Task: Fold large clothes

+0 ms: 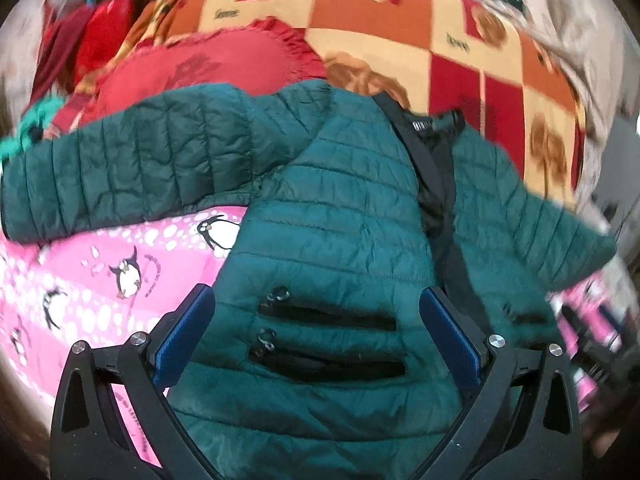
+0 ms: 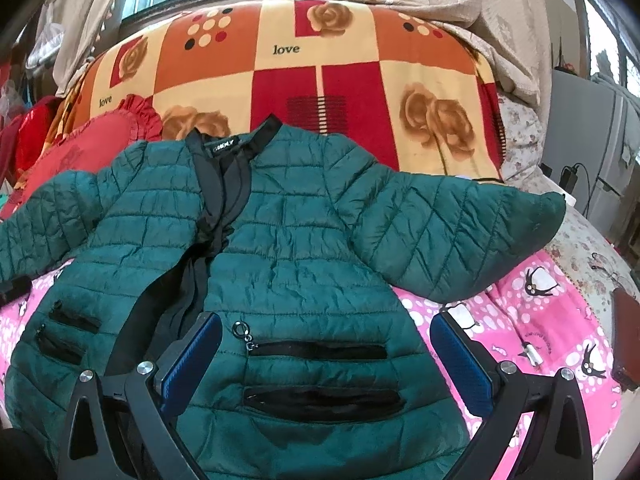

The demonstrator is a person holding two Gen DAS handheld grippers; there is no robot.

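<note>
Jacket (image 2: pixel 304 248): quilted teal cloth, faint sheen, creased — black matt trim, metal zip pulls (image 2: pixel 241 328). Pink penguin sheet (image 2: pixel 552 320) is smooth printed cloth; checked rose blanket (image 2: pixel 344 52) looks fleecy. Claws — matt black plastic, ribbed blue pads (image 2: pixel 192 364), shiny metal screws (image 2: pixel 508 367).

The word "love" is printed in dark letters on the orange, red and cream patchwork blanket (image 2: pixel 320 68), once on a cream square near the top and again at its left. The black collar label (image 2: pixel 225 146) of the green jacket (image 2: pixel 304 240) carries lettering too blurred to read.
</note>
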